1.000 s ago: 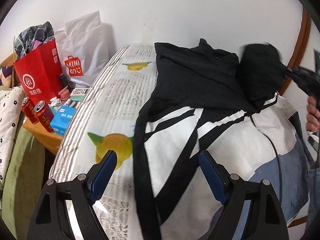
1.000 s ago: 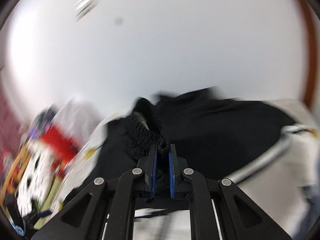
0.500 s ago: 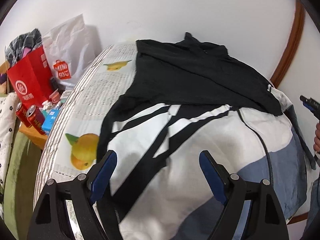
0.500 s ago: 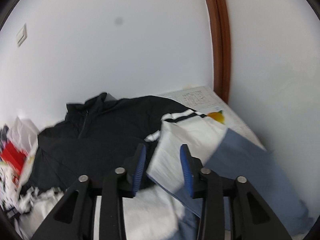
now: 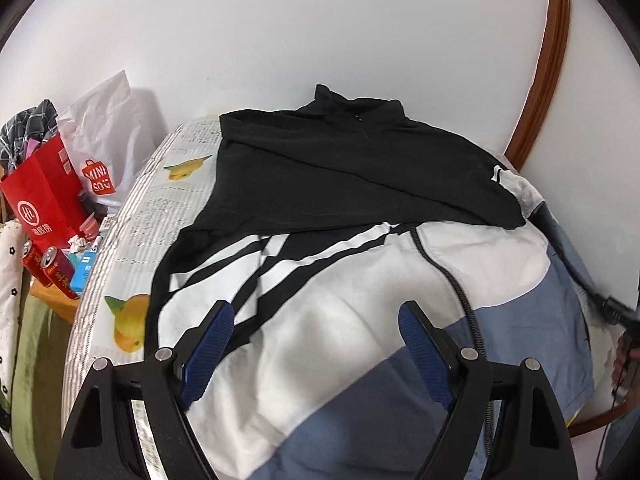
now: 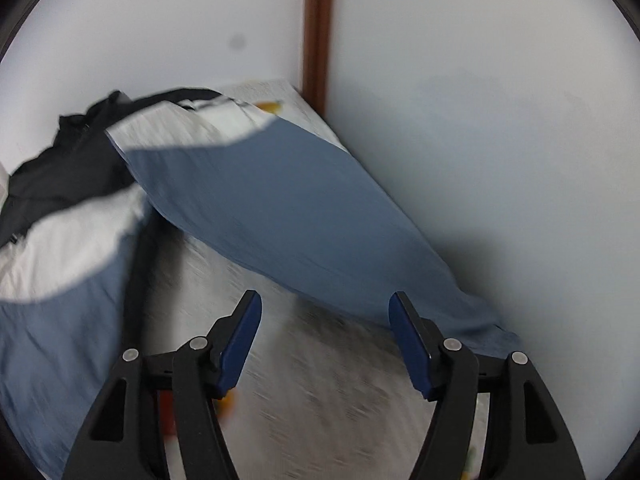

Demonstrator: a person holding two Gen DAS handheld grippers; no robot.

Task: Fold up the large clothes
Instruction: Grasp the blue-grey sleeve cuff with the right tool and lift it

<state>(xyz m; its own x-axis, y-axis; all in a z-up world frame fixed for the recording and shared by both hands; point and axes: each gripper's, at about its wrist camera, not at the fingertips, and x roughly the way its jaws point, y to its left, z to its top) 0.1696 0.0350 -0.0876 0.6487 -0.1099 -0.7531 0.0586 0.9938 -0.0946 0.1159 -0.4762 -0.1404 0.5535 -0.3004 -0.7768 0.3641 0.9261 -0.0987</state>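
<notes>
A large jacket, black at the top, white in the middle and blue at the hem, lies spread face up on the bed. One black sleeve is folded across its chest. My left gripper is open and empty, hovering over the white and blue front. My right gripper is open and empty above the bed sheet, just in front of the jacket's blue sleeve, which stretches along the wall. It also shows at the right edge of the left wrist view.
Left of the bed stand a red paper bag, a white Miniso bag, two red cans and a blue box. White walls and a brown door frame close off the far and right sides.
My right gripper let go of the black sleeve, which now lies folded across the chest, opened, and swung right toward the blue sleeve. My left gripper moved in over the jacket.
</notes>
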